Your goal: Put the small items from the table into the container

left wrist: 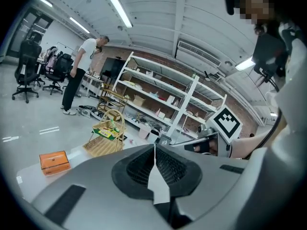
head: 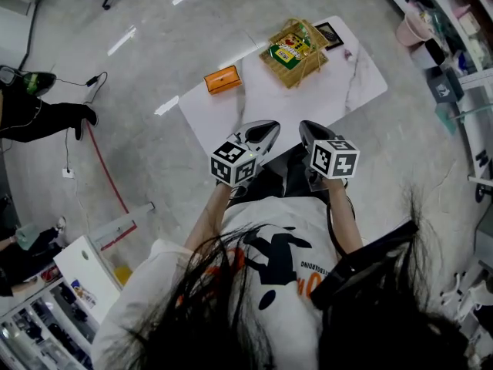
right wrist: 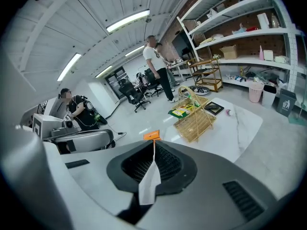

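Head view: left gripper (head: 266, 128) and right gripper (head: 308, 129) hover side by side over the near edge of the white bench (head: 262, 102). An orange box (head: 223, 79) lies ahead and to the left, beside the bench's left edge, its long axis running across the view. The woven basket (head: 296, 52), already holding a green packet, stands further off toward the far right. A black item (head: 330, 33) and a small pink piece (head: 348, 52) lie just beyond it. By this picture the left hand is the nearer to the box, with bare bench between.

Left gripper view: the jaws are pressed together with nothing between them. The orange box (left wrist: 54, 161) sits low and well to the left of their line, the basket (left wrist: 106, 135) beyond it.

Right gripper view: the jaws are likewise closed and empty. The orange box (right wrist: 151, 135) shows just above their tips, almost dead ahead. The basket (right wrist: 194, 119) stands to its right, with open bench around both.
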